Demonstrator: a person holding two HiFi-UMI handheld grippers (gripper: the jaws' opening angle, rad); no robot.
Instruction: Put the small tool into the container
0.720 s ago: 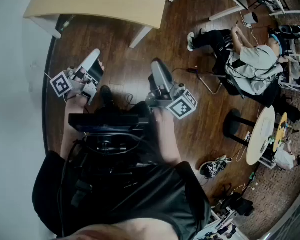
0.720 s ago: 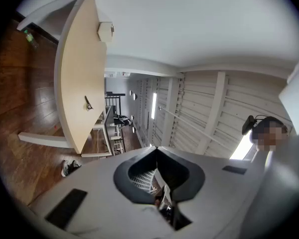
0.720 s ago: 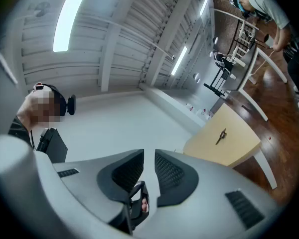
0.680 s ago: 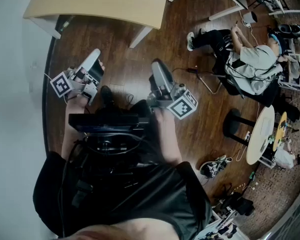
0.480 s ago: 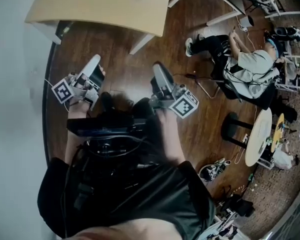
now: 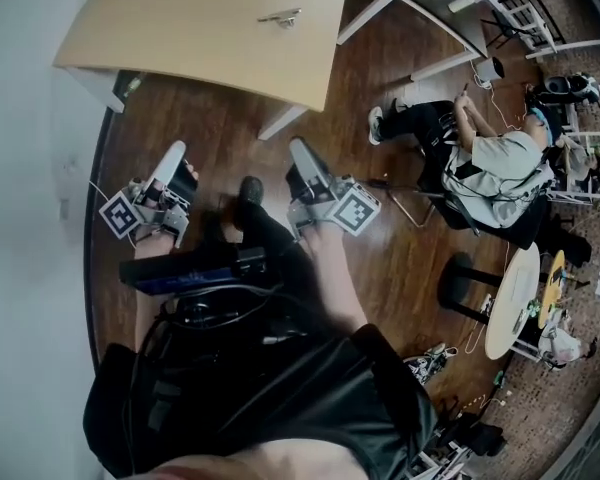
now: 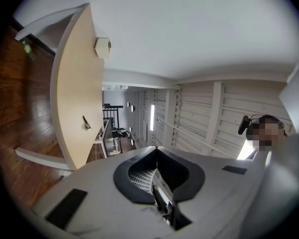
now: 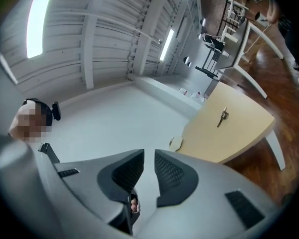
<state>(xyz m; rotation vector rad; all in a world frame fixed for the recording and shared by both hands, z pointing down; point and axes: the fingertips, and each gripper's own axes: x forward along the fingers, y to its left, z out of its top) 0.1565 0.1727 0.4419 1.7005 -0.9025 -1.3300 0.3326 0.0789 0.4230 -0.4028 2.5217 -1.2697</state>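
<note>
the small silvery metal tool [image 6: 280, 16] lies on the light wooden bench [image 6: 180, 38], well apart from both tongs, which hang over the dark wood floor [image 6: 230, 108]. the left tongs [image 7: 156, 152] are pressed together with nothing between them; the right tongs [image 8: 148, 158] stand narrowly apart, empty. a small pale container [image 7: 102, 47] sits near the bench's far corner

Ahead of me, a pale wooden table [image 6: 180, 38] bears a small metal tool [image 6: 280, 16] and an off-white square container [image 7: 102, 47].

A small tool [image 6: 279, 16] lies on the wooden table [image 6: 180, 38].
</note>
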